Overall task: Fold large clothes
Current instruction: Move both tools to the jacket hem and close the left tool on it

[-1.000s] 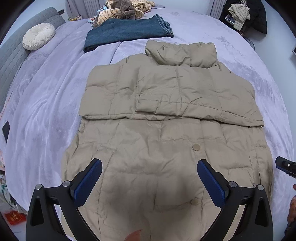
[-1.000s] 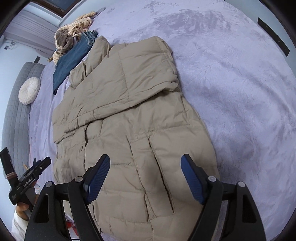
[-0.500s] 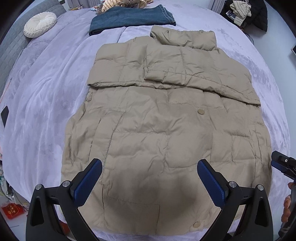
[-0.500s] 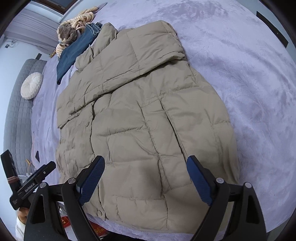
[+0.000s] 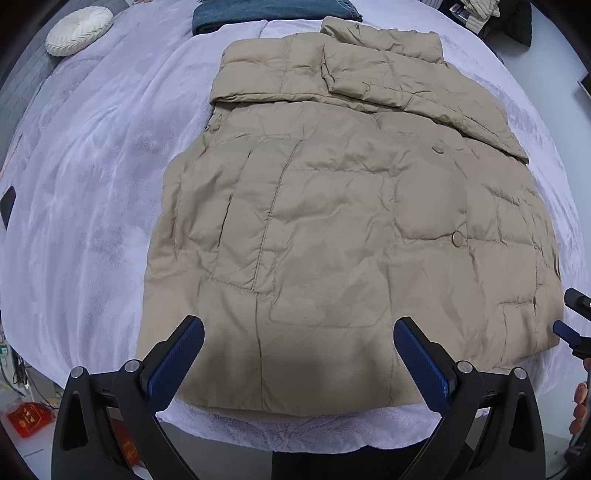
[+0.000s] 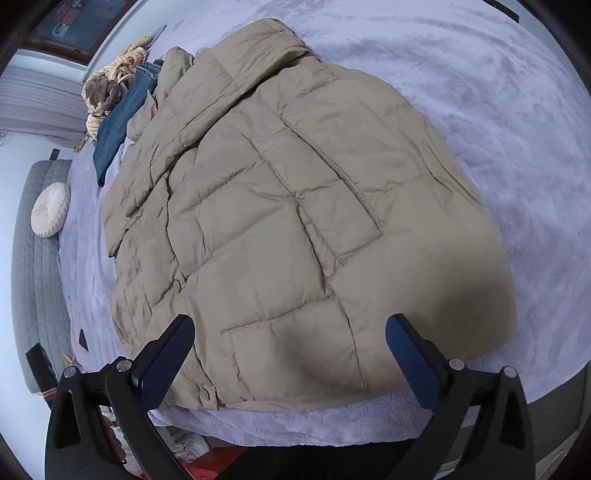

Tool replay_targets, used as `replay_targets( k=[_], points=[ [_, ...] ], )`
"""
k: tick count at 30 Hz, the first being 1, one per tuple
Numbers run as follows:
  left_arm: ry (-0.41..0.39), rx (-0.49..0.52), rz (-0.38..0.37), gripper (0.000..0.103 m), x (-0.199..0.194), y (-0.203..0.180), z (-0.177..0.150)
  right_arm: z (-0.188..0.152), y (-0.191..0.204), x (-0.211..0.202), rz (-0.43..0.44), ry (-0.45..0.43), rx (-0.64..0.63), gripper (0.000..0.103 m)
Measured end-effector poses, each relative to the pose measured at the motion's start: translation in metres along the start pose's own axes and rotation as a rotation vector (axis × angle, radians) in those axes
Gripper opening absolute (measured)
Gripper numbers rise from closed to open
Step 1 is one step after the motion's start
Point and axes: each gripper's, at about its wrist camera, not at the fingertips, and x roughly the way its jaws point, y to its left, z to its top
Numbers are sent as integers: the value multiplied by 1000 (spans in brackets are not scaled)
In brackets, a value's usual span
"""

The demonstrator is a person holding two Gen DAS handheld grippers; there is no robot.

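Tan padded jacket (image 5: 343,221) lies flat at the near edge of the bed (image 5: 92,155), sleeves folded across the chest. Left gripper (image 5: 299,354) and right gripper (image 6: 290,350) hover above its hem, jaws wide apart, empty.

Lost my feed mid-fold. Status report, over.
Left gripper open, right gripper open, both empty. Tan puffer coat flat on bed, sleeves folded across. Hem unobstructed.

Lavender plush-covered bed (image 5: 92,155); beyond the jaws, a tan puffer jacket (image 5: 343,229) spread flat, folded jeans (image 5: 273,11) past it, round white cushion (image 5: 79,29) far left.
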Motion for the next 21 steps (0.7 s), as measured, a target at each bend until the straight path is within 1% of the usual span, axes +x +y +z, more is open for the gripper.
replay_targets(
  k=[4,11,14,17,19,21],
  points=[
    [18,-36,-55,103,1,19,-14,-12,-14,-3,4,-3,61,103],
    [61,-148,-218,103,8,63,-45,-24,-49,-6,41,7,199,103],
    [104,-234,-338,103,14,84,-61,-31,-60,-4,77,10,257,103],
    [169,-302,-429,103,28,98,-74,-37,-72,0,112,18,320,103],
    [209,-328,-458,103,39,99,-80,-39,-78,4,127,28,356,103],
    [214,-342,-474,103,47,96,-81,-42,-85,9,149,36,384,103]
  ],
)
